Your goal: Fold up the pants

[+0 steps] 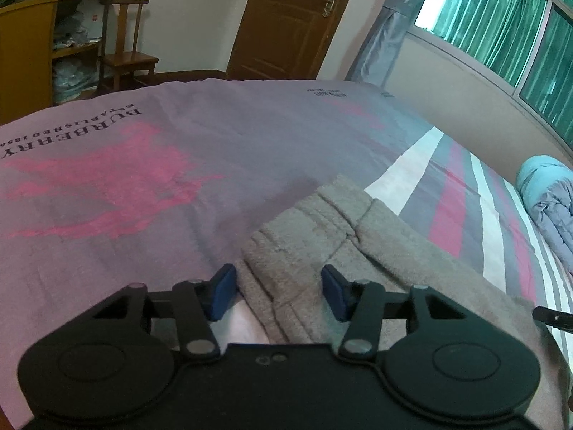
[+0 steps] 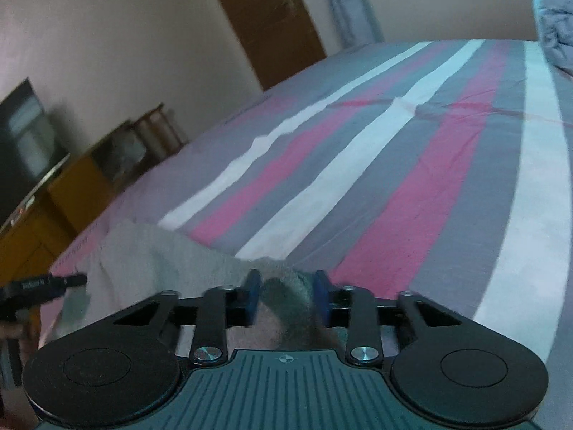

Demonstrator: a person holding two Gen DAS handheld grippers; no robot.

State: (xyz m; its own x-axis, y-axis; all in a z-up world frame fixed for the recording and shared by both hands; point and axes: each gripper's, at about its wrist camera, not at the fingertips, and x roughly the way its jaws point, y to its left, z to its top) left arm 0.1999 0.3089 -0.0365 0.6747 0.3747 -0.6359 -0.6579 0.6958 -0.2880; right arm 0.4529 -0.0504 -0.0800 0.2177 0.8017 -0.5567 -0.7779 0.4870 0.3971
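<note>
Grey fleece pants (image 1: 361, 251) lie folded on the bed, waistband toward the far side. My left gripper (image 1: 279, 295) is open, its blue pads (image 1: 224, 292) standing wide on either side of a layered edge of the pants. In the right wrist view the pants (image 2: 172, 254) show as a grey heap at the lower left. My right gripper (image 2: 286, 295) is partly open, with a bunch of the grey fabric lying between its blue pads (image 2: 253, 295); a firm pinch cannot be made out. The tip of the right gripper (image 1: 553, 317) shows at the left view's right edge.
The bed sheet (image 1: 118, 179) is mauve with pink print and striped (image 2: 412, 165) in grey, pink and white. A blue-grey duvet (image 1: 548, 200) is bunched at the far right. A wooden chair (image 1: 125, 53), shelf unit, door and curtained window stand beyond the bed.
</note>
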